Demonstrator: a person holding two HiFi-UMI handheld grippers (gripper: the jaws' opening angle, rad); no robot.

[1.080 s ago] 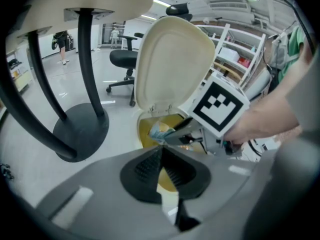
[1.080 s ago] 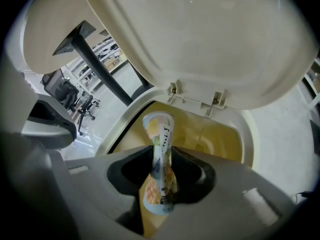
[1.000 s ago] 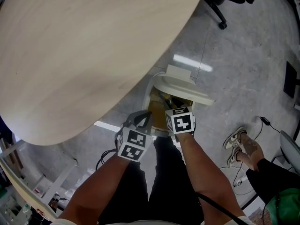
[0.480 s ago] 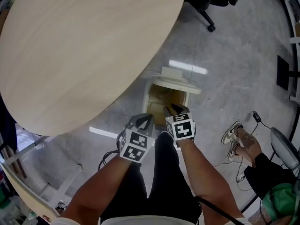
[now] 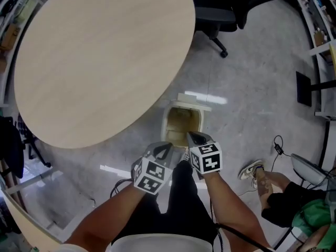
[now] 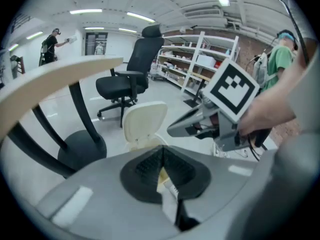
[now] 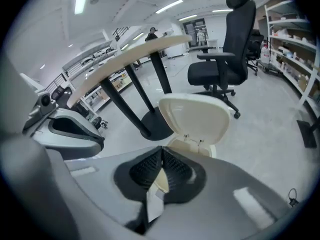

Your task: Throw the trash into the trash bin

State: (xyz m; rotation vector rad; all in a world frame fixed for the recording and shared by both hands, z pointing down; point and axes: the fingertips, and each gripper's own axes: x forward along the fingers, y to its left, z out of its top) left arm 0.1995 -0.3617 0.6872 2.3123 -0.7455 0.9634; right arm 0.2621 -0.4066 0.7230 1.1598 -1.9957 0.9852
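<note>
The cream trash bin [image 5: 181, 121] stands on the floor by the round table's edge, its lid swung up and its inside yellowish-brown. No separate piece of trash can be made out. Both grippers hang side by side well above the bin's near side. My left gripper [image 5: 165, 150] is shut, pads meeting [image 6: 162, 160], nothing between them. My right gripper [image 5: 192, 137] is shut and empty too, pads together [image 7: 161, 157]. The raised lid [image 6: 145, 124] [image 7: 195, 118] shows just beyond each pair of jaws. Each gripper view catches the other gripper: the right one [image 6: 197, 125], the left one [image 7: 67, 128].
A large round wooden table [image 5: 100, 62] on a dark pedestal [image 6: 80, 149] overhangs the bin's left. A black office chair [image 5: 215, 20] stands beyond. A seated person's feet [image 5: 253, 171] and a cable lie on the floor at the right. Shelving lines the far right.
Both grippers have risen away from the bin, which now looks smaller and farther below. The right gripper's jaws have come together.
</note>
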